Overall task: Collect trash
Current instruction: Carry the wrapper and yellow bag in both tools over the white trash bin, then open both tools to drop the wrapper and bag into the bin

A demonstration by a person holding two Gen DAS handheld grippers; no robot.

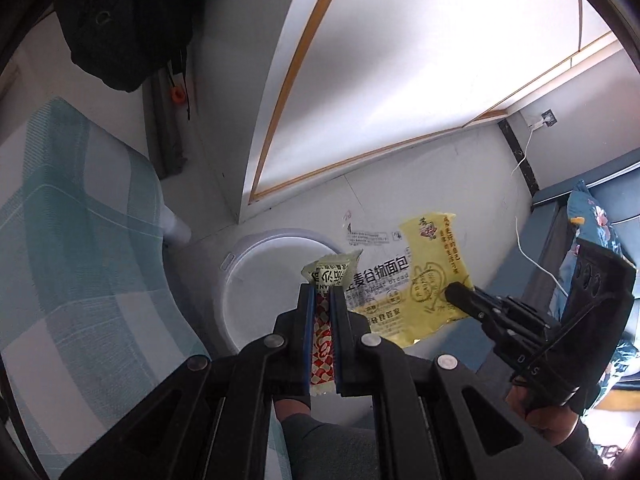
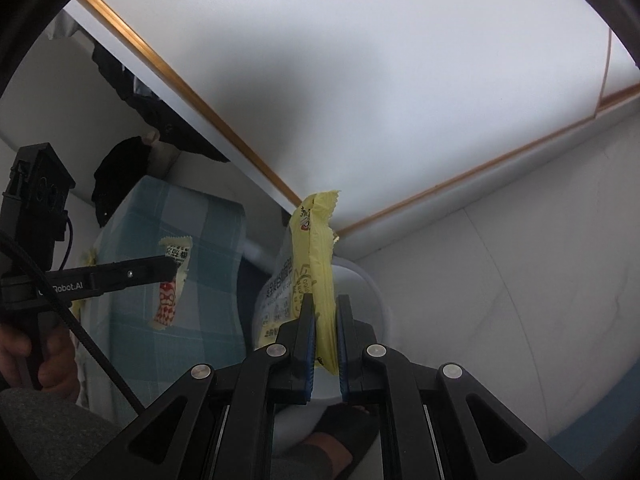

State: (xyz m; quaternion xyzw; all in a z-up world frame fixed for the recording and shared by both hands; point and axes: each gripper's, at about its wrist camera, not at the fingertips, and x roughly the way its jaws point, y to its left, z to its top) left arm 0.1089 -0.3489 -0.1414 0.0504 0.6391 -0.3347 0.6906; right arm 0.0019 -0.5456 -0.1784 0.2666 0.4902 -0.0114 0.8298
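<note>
My left gripper (image 1: 321, 292) is shut on a small snack wrapper (image 1: 323, 344) with a red and white pattern; the wrapper also shows in the right wrist view (image 2: 170, 280). My right gripper (image 2: 325, 304) is shut on a yellow bread bag (image 2: 316, 264), seen flat in the left wrist view (image 1: 420, 280). Both are held above a white trash bin (image 1: 276, 272) on the floor; its rim shows behind the bag in the right wrist view (image 2: 376, 300). The right gripper (image 1: 454, 294) appears from the side in the left wrist view.
A chair with a teal checked cushion (image 1: 80, 264) stands left of the bin. A white table with a wood edge (image 1: 400, 80) is above. Dark clothing (image 1: 128, 28) hangs at the upper left. A white cable (image 1: 524, 236) and blue bedding (image 1: 592, 232) lie to the right.
</note>
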